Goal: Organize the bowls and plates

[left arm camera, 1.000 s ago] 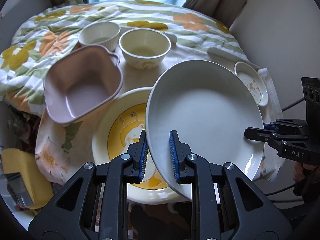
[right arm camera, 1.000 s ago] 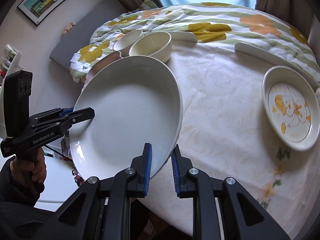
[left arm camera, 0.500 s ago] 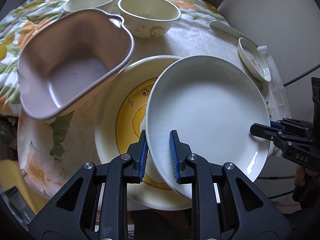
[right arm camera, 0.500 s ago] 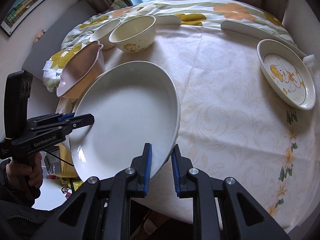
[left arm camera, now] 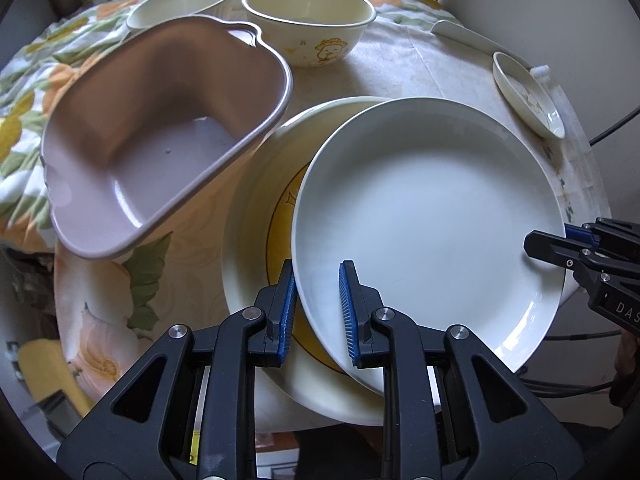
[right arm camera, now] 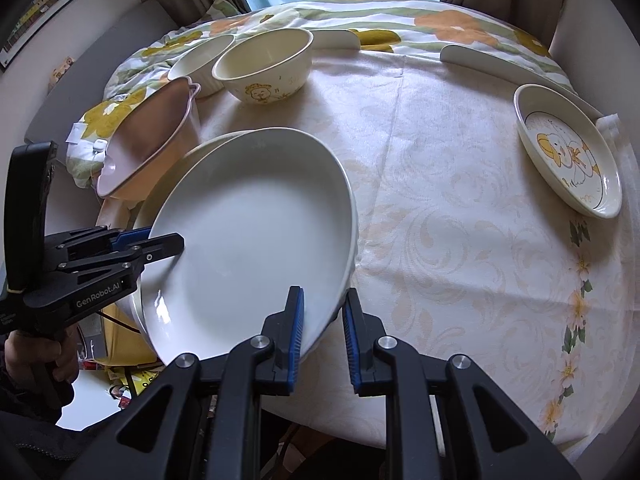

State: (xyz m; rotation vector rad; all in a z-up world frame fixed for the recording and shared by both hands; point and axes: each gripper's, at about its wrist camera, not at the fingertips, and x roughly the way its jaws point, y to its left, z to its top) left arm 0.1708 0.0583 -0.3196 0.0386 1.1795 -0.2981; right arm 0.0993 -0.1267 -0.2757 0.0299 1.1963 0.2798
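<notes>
Above the yellow-patterned plate [left arm camera: 256, 216] on the bench [right arm camera: 460, 200], the white plate [left arm camera: 432, 216] hangs tilted, its rim pinched on opposite sides by the nearly closed jaws of the left gripper [left arm camera: 318, 312] and right gripper [right arm camera: 323, 332]; a pink dish [left arm camera: 160, 140] sits just beside.

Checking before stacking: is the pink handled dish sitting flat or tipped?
Tipped: the pink handled dish leans, one edge propped on the yellow-patterned plate's rim.
</notes>
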